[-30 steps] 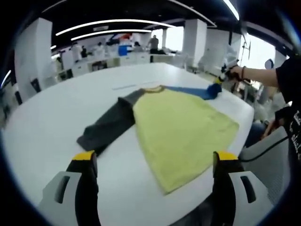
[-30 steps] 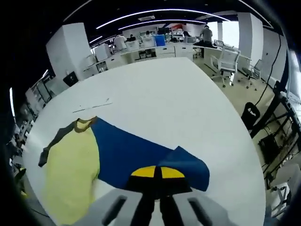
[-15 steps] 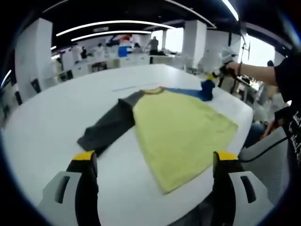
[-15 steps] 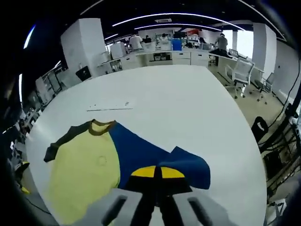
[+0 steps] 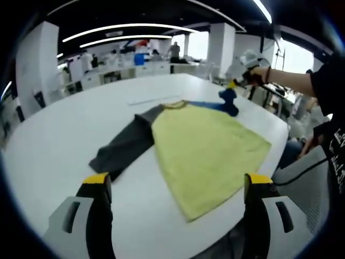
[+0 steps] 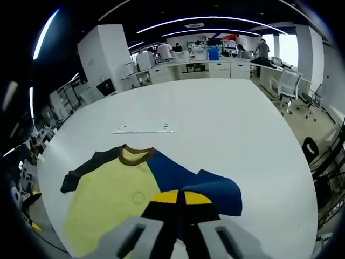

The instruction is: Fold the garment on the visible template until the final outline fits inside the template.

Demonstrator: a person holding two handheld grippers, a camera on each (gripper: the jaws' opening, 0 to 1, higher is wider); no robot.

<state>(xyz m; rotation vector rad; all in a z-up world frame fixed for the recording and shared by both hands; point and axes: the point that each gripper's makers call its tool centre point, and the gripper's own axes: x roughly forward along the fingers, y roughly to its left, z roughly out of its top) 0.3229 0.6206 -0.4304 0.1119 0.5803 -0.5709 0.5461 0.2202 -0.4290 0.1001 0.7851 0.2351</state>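
Observation:
A T-shirt lies flat on the white table: yellow body, dark grey sleeve, brown collar, blue sleeve. My left gripper hangs open above the near table edge, short of the shirt's hem and touching nothing. In the left gripper view, a hand holds my right gripper shut on the blue sleeve's end, which is raised off the table. The right gripper view shows my right gripper pinching the blue sleeve, with the yellow body and collar to its left.
A thin pale line of marks lies on the table beyond the collar, also seen as the line. A person's arm and dark clothing are at the right, near the table edge. Desks, chairs and people stand far behind.
My right gripper has lifted the blue sleeve's end and carried it inward toward the collar. The left gripper and the rest of the shirt have stayed put.

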